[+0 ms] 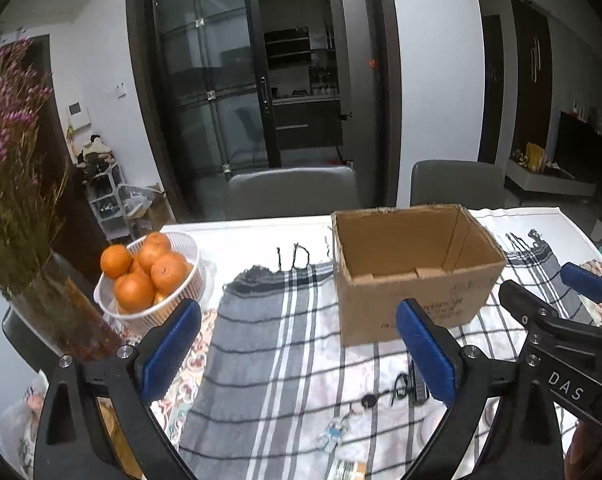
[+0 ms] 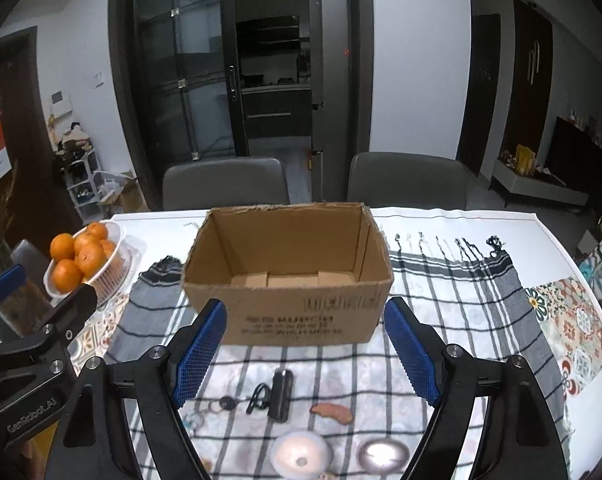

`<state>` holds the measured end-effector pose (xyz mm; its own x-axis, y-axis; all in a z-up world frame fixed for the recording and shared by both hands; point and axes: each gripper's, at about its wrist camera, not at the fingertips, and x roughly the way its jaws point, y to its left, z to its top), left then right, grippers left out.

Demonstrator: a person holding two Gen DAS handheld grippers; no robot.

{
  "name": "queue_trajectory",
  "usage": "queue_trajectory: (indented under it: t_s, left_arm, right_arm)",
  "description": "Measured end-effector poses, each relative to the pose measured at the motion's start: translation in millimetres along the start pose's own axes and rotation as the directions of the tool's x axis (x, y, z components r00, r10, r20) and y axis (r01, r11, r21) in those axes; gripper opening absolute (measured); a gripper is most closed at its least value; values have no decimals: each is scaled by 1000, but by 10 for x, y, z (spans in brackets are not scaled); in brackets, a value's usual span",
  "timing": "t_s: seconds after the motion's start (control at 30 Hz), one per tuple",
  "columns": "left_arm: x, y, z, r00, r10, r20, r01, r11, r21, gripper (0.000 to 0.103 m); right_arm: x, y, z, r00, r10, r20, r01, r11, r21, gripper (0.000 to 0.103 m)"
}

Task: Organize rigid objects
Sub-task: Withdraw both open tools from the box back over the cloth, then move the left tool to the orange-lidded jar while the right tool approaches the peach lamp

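An open, empty cardboard box stands on a checked cloth; it also shows in the left wrist view. In front of it lie small objects: a black oblong device with a cord, a key ring, a brown curved piece, a white round object and a shiny metal round object. My right gripper is open and empty above these objects. My left gripper is open and empty, left of the box, over the cloth.
A white basket of oranges sits at the table's left, also in the right wrist view. A vase with purple dried flowers stands far left. Two grey chairs stand behind the table. The patterned tablecloth shows at right.
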<state>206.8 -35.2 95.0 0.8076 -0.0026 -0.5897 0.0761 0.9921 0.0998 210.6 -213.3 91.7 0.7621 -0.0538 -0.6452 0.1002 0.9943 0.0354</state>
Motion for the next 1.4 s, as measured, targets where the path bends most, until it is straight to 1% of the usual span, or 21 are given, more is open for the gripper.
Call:
queue_trajectory:
  t_s: [0.07,0.17,0.27,0.33,0.5,0.83,1.1,1.2,1.4]
  left_arm:
    - [-48,37,-86,1000,-14,-3,14,1000,-7,100]
    - [-113,69,-228,1000,-10,-3,10,1000,3,100]
    - [-149,77,-359,1000,-2,3,2,1000,16,100]
    - [-160,90,-436,1000,-11,-3,11,1000,16,100]
    - [-216,111,-613,1000,-17,-14,17,1000,18,100]
    - [-314,99,-952,998,-39,-43,40,999,21,100]
    - [-230,56,-1264,991,-72,-112,74,997,15,100]
    - [-162,40,-1390,985,-95,-146,98,995,14,99]
    - [-15,-30,-1599,975,-86,-203,94,995,30,99]
  right_arm:
    - [-73,32,-92,1000,-1,10,1,1000,-3,82]
    - [-143,69,-218,1000,7,15,-6,1000,-9,82]
    - [-203,120,-336,1000,-5,22,5,1000,-19,82]
    - [-232,147,-423,1000,-3,22,4,1000,-25,82]
    - [-265,204,-625,1000,5,9,-5,999,-40,82]
    - [-293,185,-959,999,28,-20,-29,999,-25,82]
    - [-247,161,-1221,998,41,-49,-42,999,-21,82]
    - [-206,147,-1324,997,51,-65,-52,998,-20,82]
    - [-76,124,-1486,994,48,-93,-51,998,-26,82]
